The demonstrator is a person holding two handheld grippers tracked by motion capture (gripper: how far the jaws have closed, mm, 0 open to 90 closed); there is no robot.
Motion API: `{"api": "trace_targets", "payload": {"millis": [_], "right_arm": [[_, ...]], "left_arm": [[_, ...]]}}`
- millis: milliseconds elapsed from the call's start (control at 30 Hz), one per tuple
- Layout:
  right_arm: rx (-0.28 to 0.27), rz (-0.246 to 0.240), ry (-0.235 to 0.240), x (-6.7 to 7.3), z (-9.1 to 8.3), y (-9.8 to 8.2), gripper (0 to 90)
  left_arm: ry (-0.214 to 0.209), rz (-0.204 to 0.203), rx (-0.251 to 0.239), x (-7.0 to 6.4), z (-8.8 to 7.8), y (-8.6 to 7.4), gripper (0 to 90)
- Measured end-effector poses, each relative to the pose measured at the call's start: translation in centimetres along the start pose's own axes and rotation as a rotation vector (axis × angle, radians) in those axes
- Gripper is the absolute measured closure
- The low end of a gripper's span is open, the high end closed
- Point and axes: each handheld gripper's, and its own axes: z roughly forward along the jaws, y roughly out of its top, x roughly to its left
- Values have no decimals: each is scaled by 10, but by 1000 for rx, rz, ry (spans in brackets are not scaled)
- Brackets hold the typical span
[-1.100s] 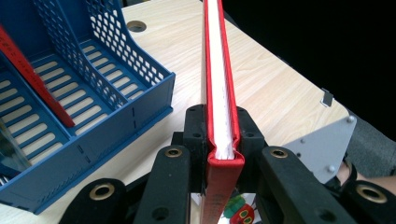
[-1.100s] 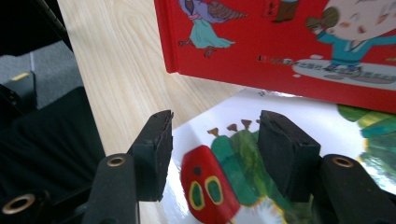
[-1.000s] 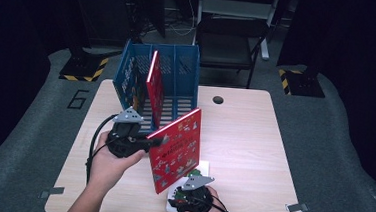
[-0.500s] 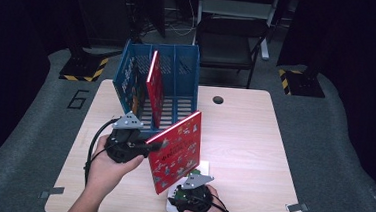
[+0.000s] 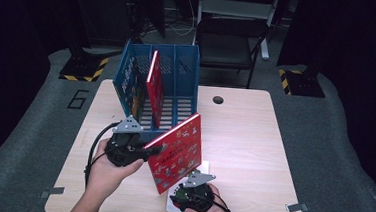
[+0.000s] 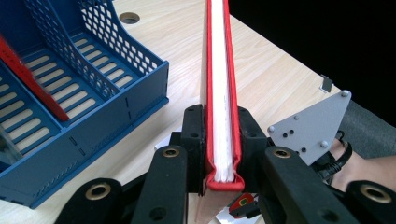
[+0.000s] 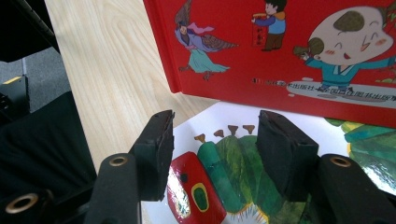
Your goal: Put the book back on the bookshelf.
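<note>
A: What is the left gripper (image 5: 145, 150) doing?

B: Its jaws pinch the red picture book (image 6: 219, 93) by its edge, one pad on each cover; they have just eased a touch wider, with the book between them. The book stands upright on the worktop (image 5: 243, 140), running straight ahead from the jaws. The blue file rack (image 6: 84, 88) sits off to their left.

A: And the right gripper (image 7: 215, 140)?

B: Its jaws are spread, with nothing pinched. They hover over a flat white picture book (image 7: 261, 196) lying beneath them. The red book's cover stands just beyond their tips.
</note>
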Motion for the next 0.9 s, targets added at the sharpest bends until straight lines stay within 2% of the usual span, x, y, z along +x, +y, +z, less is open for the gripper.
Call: {"api": "trace_targets", "payload": {"millis": [133, 267, 367, 500, 633, 667, 733, 900], "right_arm": [[10, -4, 3, -1, -1, 0, 459], [-5, -5, -8, -2, -1, 0, 460], [-5, 1, 3, -2, -2, 1, 460], [-4, 0, 3, -3, -3, 1, 460], [-10, 2, -1, -4, -4, 1, 460], [-10, 2, -1, -4, -4, 1, 460], [-12, 6, -1, -4, -4, 1, 460], [-20, 8, -4, -4, -5, 1, 460]], "left_arm": [[-23, 3, 11, -2, 7, 1, 746], [-16, 21, 28, -3, 15, 7, 742], [-11, 12, 32, -4, 22, 11, 735], [15, 24, 47, -5, 30, 17, 730], [2, 19, 43, -7, 34, 20, 729], [-2, 29, 54, -7, 35, 22, 729], [15, 45, 61, -10, 38, 24, 729], [11, 52, 80, -13, 46, 25, 733]]}}
